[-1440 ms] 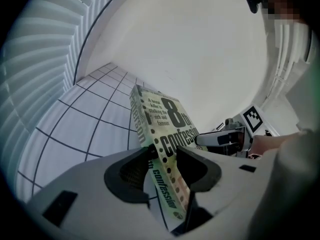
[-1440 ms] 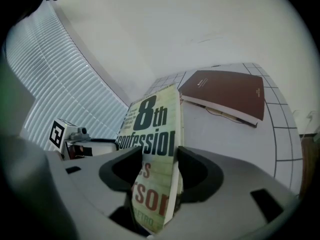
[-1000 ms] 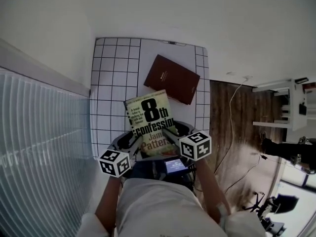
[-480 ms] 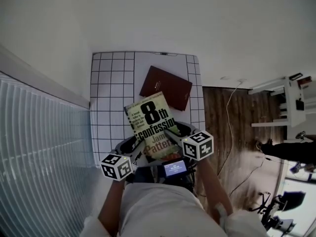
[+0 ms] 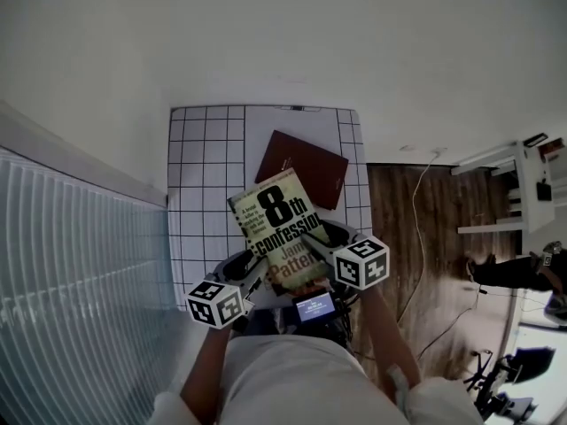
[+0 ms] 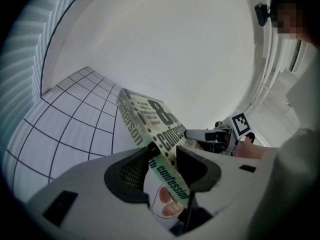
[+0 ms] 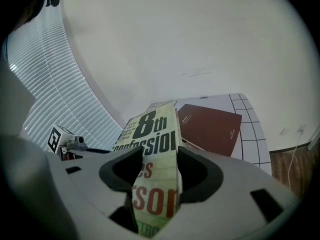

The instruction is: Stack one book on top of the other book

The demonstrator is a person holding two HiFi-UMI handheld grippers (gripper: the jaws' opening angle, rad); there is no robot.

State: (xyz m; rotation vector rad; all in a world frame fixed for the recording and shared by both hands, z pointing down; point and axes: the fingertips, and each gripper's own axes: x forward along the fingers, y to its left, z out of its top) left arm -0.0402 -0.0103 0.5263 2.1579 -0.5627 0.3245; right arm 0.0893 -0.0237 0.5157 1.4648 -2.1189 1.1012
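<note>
Both tools are clenched on the green paperback [image 5: 276,228]: the left tool [image 6: 162,166] grasps its spine edge, at 7 o'clock of the cover in the head view. The right tool [image 7: 156,170] grasps the opposite long edge at 4 o'clock, and the book's thickness fills both pairs of jaws. The paperback is held tilted above the near part of the gridded tabletop [image 5: 202,171], while the maroon book [image 5: 306,168], the 2nd of the 2, lies flat at 1 o'clock from it, its near corner overlapped by the paperback's far end in the head view.
</note>
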